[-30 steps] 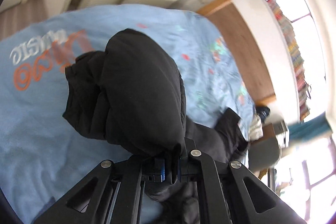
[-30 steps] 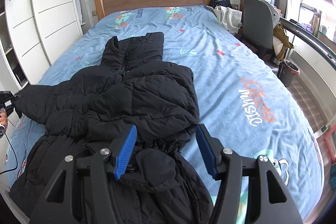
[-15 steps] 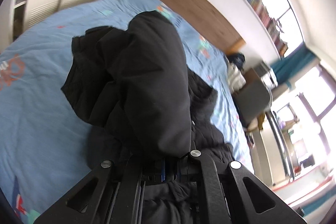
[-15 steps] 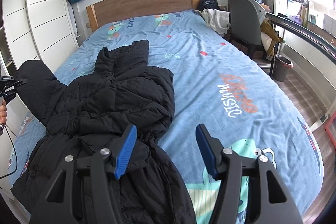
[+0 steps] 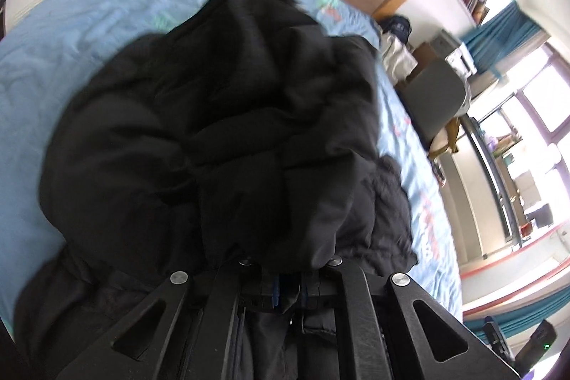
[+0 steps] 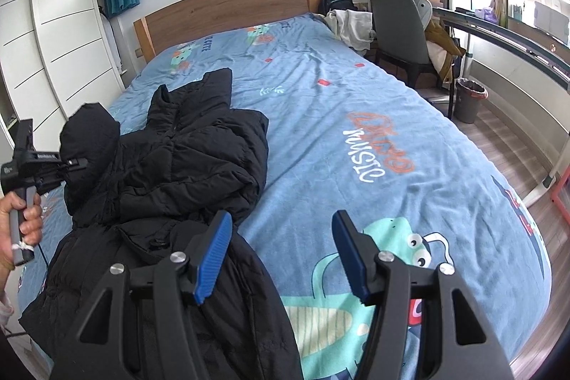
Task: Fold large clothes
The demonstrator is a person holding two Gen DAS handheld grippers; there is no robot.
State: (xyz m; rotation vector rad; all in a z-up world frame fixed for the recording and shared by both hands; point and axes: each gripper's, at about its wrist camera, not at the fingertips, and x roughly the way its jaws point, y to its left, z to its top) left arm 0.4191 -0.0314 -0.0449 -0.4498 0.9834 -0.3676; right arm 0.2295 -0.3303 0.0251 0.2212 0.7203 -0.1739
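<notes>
A large black puffer jacket (image 6: 185,166) lies on the left half of a blue bed (image 6: 356,116), collar toward the headboard. My left gripper (image 5: 288,287) is shut on the jacket's sleeve (image 5: 249,145), which bulges up in front of its camera. In the right wrist view the left gripper (image 6: 76,162) holds that sleeve (image 6: 89,138) raised at the bed's left edge. My right gripper (image 6: 281,255) is open and empty, above the jacket's lower hem and the bedspread.
A wooden headboard (image 6: 228,9) stands at the far end. White wardrobes (image 6: 53,34) line the left wall. A grey chair (image 6: 399,27), a bin (image 6: 470,98) and a desk (image 6: 506,34) stand to the right of the bed.
My left gripper has swung the sleeve up and turned toward the headboard end. The right gripper has pulled back and right, off the jacket's middle toward its hem.
</notes>
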